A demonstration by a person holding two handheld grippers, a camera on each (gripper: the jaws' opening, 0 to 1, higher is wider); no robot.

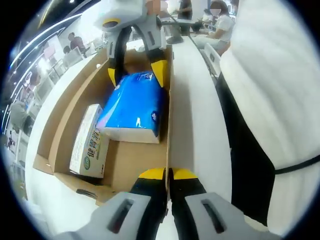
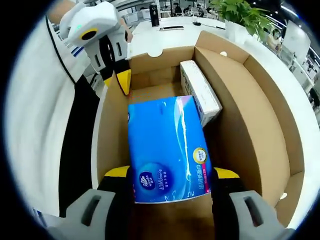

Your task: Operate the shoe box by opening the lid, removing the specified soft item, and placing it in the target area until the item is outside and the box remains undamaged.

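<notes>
Right gripper view: right gripper [image 2: 170,175] clamps the blue tissue pack [image 2: 167,147] at 6 o'clock inside the shoe box [image 2: 250,115]; left gripper [image 1: 167,174] pinches the box wall.

A white table [image 1: 197,115] is running through the left gripper view, with a person in a white top and dark trousers [image 1: 272,100] standing against its edge. Seated people [image 1: 220,22] are occupying the far end of the room beside more white tables. Bright strip lights [image 1: 30,42] are reflecting along the upper left. In the right gripper view, a green potted plant [image 2: 240,15] is standing beyond the white tabletop [image 2: 165,30], where small dark objects are lying.
</notes>
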